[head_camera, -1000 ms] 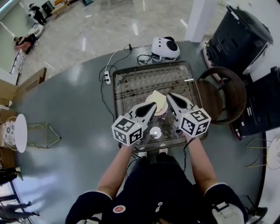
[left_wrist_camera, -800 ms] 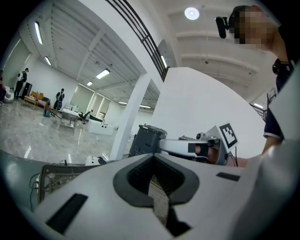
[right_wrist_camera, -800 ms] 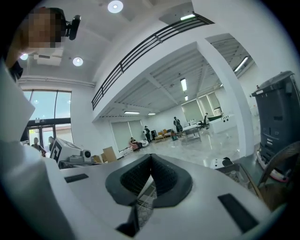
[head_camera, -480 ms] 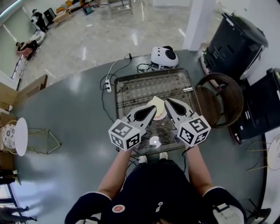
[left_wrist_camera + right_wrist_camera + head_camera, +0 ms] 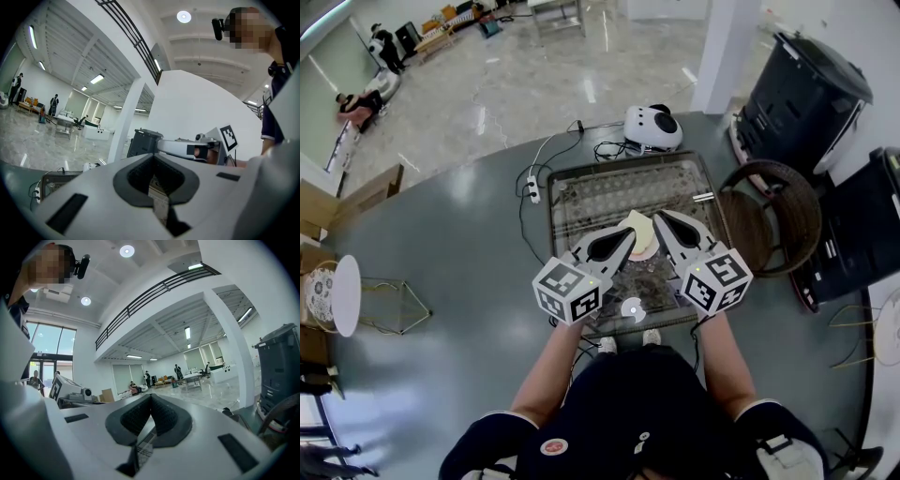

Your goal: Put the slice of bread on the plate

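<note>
While they point level, left gripper [image 5: 627, 235] and right gripper [image 5: 659, 218] angle inward.

Chair [image 5: 769, 216] rt of table [image 5: 609, 187]; pwr strip [image 5: 532, 188] left

Big open-plan office/lab hall: glossy stone floor [image 5: 516, 75], white pillar [image 5: 123, 123], mezzanine railing [image 5: 154, 290], ceiling strip lights [image 5: 187, 332], ppl at desks [image 5: 190, 376] in bkgd.

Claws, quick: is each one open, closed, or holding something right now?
Left claw: closed, holding nothing.
Right claw: closed, holding nothing.
</note>
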